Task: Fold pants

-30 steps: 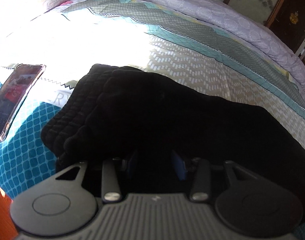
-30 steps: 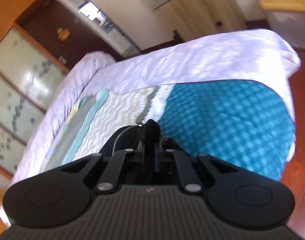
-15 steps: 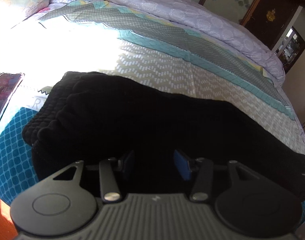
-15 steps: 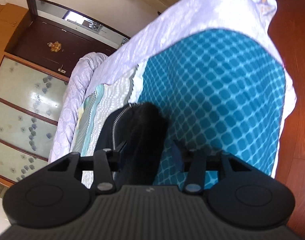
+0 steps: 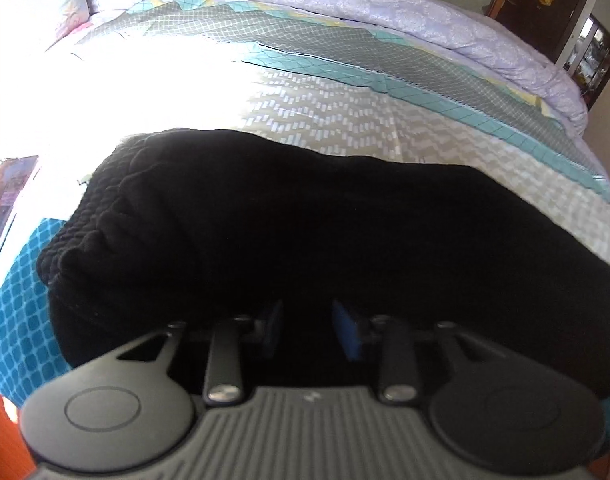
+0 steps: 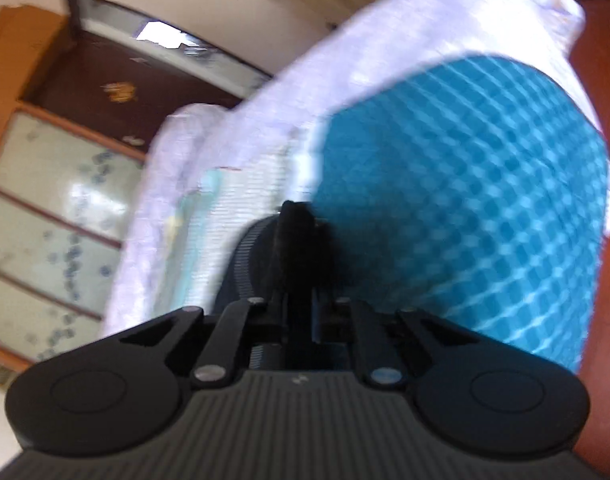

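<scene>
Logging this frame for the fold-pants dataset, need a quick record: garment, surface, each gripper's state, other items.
garment: black knit pants, lying bunched across the bed
surface: bed with teal-patterned sheet and lilac quilt
left gripper: open, blue pads apart over the pants
right gripper: shut on a pinched edge of the pants; view blurred
other: smartphone at the left edge

Each wrist view looked forward past its hand-held gripper, close above the bed (image 5: 345, 128); both shared the black pants (image 5: 305, 232).

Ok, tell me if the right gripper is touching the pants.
Touching. The right wrist view shows the right gripper shut on a bunched fold of the black pants.
</scene>
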